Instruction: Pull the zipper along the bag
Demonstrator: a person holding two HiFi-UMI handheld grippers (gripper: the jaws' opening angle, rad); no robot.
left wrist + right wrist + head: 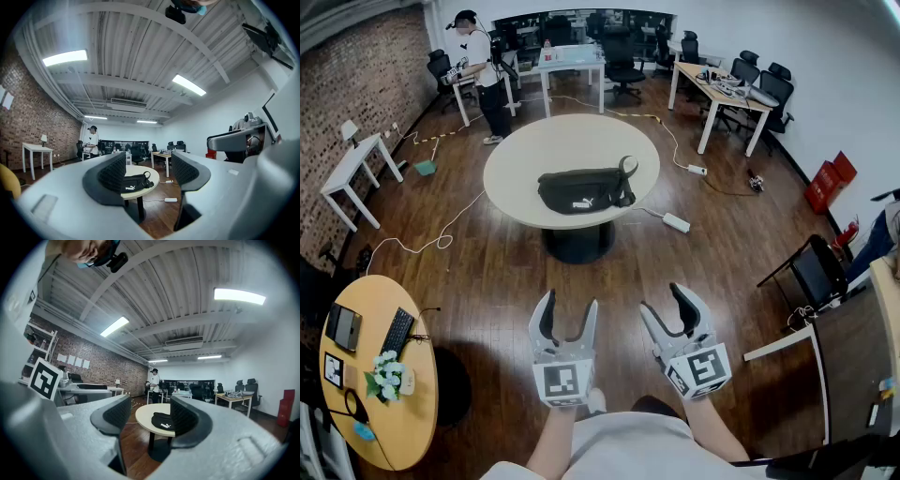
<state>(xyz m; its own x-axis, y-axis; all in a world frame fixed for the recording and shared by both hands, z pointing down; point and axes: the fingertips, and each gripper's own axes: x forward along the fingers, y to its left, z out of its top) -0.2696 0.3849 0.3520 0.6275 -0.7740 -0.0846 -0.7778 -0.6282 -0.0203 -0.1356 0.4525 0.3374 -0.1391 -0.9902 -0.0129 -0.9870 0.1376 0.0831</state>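
Observation:
A black waist bag (581,190) with a white logo lies on the round cream table (525,164), well ahead of me across the wooden floor. My left gripper (568,314) and right gripper (667,305) hang side by side low in the head view, far short of the table. Both stand open with nothing between their fingers. In the left gripper view the bag (136,183) shows small between the open fingers of that gripper (149,171). The right gripper view shows the bag (161,420) on the table (143,416), partly behind one finger (185,416).
A person (485,70) stands at the back left by white desks. Office desks and black chairs line the far wall. Cables and a power strip (675,222) lie on the floor near the table. A small yellow round table (389,398) is at my left, a black chair (818,269) at my right.

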